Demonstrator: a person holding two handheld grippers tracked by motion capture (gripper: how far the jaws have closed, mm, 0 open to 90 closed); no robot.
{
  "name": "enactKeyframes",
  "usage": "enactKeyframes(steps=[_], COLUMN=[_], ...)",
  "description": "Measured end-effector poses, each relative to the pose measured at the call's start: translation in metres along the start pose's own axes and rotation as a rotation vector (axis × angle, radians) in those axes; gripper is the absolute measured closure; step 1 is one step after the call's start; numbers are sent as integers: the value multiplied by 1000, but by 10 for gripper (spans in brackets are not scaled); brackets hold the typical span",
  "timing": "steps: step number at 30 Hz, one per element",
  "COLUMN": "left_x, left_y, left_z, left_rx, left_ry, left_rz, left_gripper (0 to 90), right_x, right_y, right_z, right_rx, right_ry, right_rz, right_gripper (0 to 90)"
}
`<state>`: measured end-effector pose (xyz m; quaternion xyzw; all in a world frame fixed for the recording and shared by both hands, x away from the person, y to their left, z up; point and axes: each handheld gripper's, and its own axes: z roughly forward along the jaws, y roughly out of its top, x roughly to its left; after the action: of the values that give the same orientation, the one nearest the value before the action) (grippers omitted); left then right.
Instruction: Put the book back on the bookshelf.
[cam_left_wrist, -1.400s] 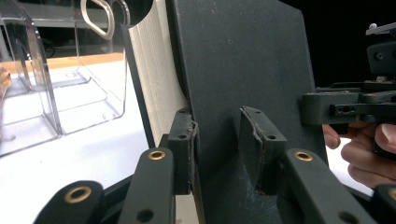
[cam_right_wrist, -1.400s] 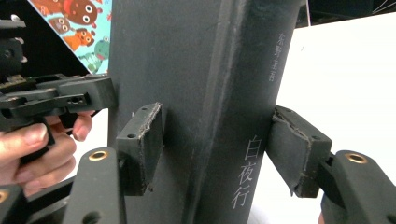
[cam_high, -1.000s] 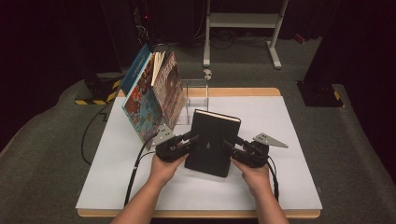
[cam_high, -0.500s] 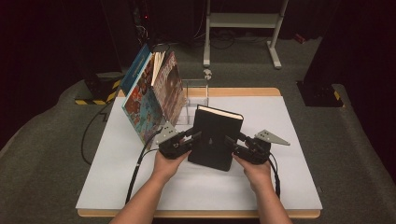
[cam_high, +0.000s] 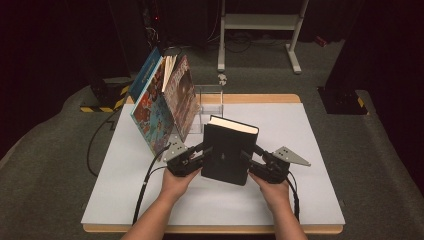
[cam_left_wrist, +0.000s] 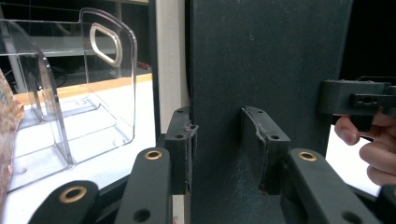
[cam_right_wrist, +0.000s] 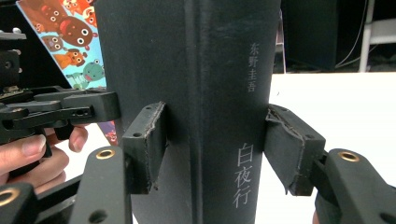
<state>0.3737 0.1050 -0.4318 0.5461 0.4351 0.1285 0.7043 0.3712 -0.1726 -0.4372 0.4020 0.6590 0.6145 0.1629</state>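
A thick black hardcover book (cam_high: 230, 150) stands upright on the white tabletop (cam_high: 310, 125), its cream page block showing at the top. My left gripper (cam_high: 206, 152) holds its left edge and my right gripper (cam_high: 250, 157) holds its right edge. In the left gripper view the pads (cam_left_wrist: 184, 149) lie against the book (cam_left_wrist: 261, 70); these jaws have just been opening slightly with the book still between them. In the right gripper view both pads (cam_right_wrist: 149, 144) clamp the book (cam_right_wrist: 219, 70) across its spine, which carries pale printed characters.
Two colourful picture books (cam_high: 160, 107) lean together at the back left of the table. A clear plastic book stand (cam_high: 210, 100) sits just behind the black book, also near in the left gripper view as clear plastic (cam_left_wrist: 93, 93). A metal rack (cam_high: 260, 30) stands on the floor beyond.
The black book has been tipped up from a leaning pose to nearly upright and sits slightly farther back. Both grippers stayed on its sides.
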Motion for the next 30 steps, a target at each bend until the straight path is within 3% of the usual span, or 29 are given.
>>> enactKeyframes(steps=[1, 11, 17, 30], left_x=[-2, -5, -3, 0], left_y=[-1, -5, -5, -10], left_z=[-2, -15, -24, -26], left_rx=[-3, -11, -27, -6], left_ry=[3, 4, 22, 23], left_rz=[3, 11, 13, 21], left_gripper=[642, 623, 570, 481], right_x=[4, 19, 29, 32], right_y=[-1, -6, -11, -13], right_z=[-2, -9, -15, -17], right_rx=[-4, -16, -32, -6], right_ry=[-6, -27, -19, -12], right_rz=[-24, -84, -82, -86], right_gripper=[409, 403, 390, 346])
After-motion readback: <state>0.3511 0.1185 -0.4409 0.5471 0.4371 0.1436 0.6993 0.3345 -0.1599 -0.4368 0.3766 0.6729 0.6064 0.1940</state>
